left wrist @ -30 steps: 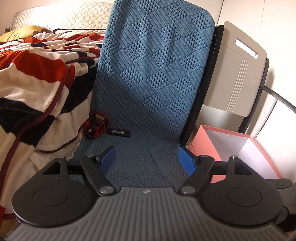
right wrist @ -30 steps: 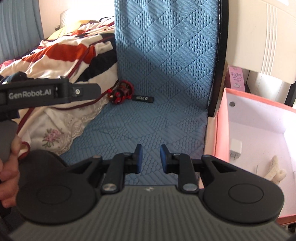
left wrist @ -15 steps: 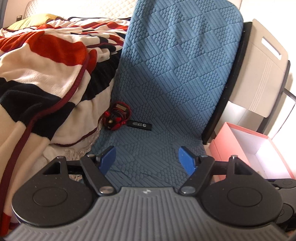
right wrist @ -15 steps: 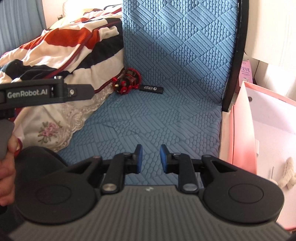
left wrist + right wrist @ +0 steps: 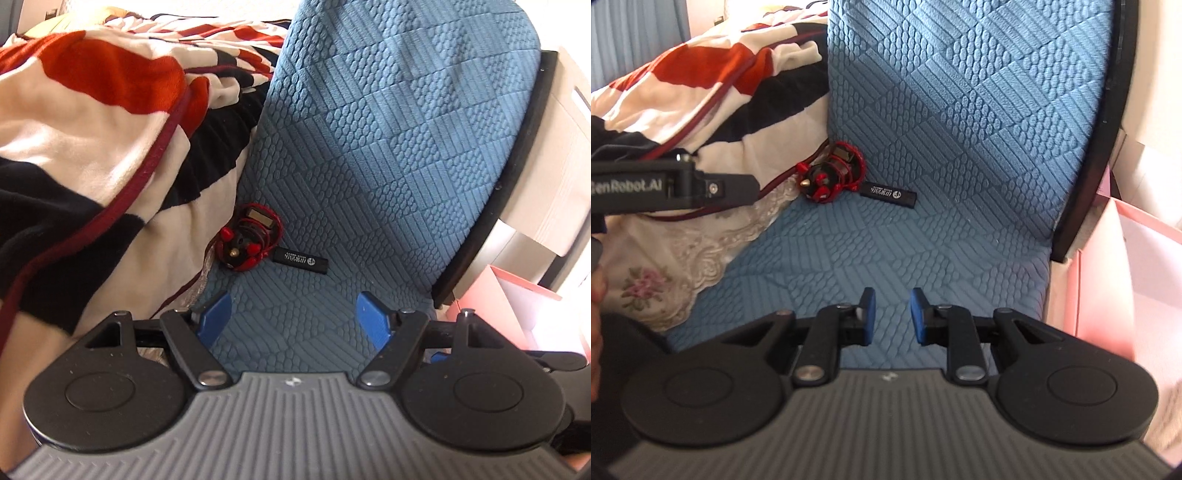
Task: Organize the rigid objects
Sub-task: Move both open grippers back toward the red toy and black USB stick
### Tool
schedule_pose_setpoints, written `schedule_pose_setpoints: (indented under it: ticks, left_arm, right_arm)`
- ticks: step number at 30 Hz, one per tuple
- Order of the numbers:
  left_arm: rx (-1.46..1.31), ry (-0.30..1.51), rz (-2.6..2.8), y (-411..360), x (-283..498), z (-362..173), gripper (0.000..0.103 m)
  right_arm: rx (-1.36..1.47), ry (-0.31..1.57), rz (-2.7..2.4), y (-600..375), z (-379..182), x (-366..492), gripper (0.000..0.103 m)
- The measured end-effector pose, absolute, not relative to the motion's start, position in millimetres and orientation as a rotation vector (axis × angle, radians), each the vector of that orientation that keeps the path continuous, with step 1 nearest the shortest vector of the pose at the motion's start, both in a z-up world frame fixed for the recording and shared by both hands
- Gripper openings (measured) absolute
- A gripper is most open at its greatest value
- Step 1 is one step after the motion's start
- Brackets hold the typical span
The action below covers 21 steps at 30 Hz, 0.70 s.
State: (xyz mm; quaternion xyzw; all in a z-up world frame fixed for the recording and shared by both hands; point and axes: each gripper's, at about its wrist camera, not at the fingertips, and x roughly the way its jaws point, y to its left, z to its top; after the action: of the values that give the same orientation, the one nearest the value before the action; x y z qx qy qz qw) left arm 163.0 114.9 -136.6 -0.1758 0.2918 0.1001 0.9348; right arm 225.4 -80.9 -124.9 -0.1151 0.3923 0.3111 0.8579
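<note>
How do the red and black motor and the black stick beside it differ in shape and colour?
The motor is round and bulky, with red wire coiled on it; the black stick is flat, long and thin. The motor is red and black with a brass tip; the stick is all black with pale print. Both lie on the blue cushion, near the blanket.

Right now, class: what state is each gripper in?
Left gripper: open wide, holding nothing.
Right gripper: open with a narrow gap, holding nothing.

Both hand-held grippers advance toward the red-and-black wound motor part (image 5: 248,242) and black rectangular USB stick (image 5: 300,260); both loom larger. Pink cardboard box (image 5: 1123,280) slides rightward in view.
</note>
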Motion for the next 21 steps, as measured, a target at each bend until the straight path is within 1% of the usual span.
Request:
schedule_pose_setpoints:
  ticks: [8, 13, 14, 16, 21]
  left_arm:
    - [-0.319, 0.619, 0.227, 128.1, 207.7, -154.2, 0.081]
    - [-0.255, 0.559, 0.305, 134.4, 230.4, -160.0, 0.084]
    - [-0.255, 0.558, 0.302, 137.5, 236.0, -162.6, 0.084]
    - [-0.249, 0.572, 0.290, 142.6, 249.2, -168.4, 0.084]
    - [-0.149, 0.591, 0.260, 139.2, 276.9, -181.8, 0.084]
  right_arm:
    - [-0.277, 0.772, 0.694, -62.7, -143.5, 259.7, 0.025]
    - [-0.345, 0.702, 0.735, -42.4, -148.6, 288.0, 0.024]
    - [-0.358, 0.690, 0.749, -38.6, -150.5, 293.6, 0.025]
    - [-0.374, 0.675, 0.767, -31.7, -156.3, 305.3, 0.035]
    - [-0.430, 0.666, 0.826, -11.8, -177.9, 330.7, 0.035]
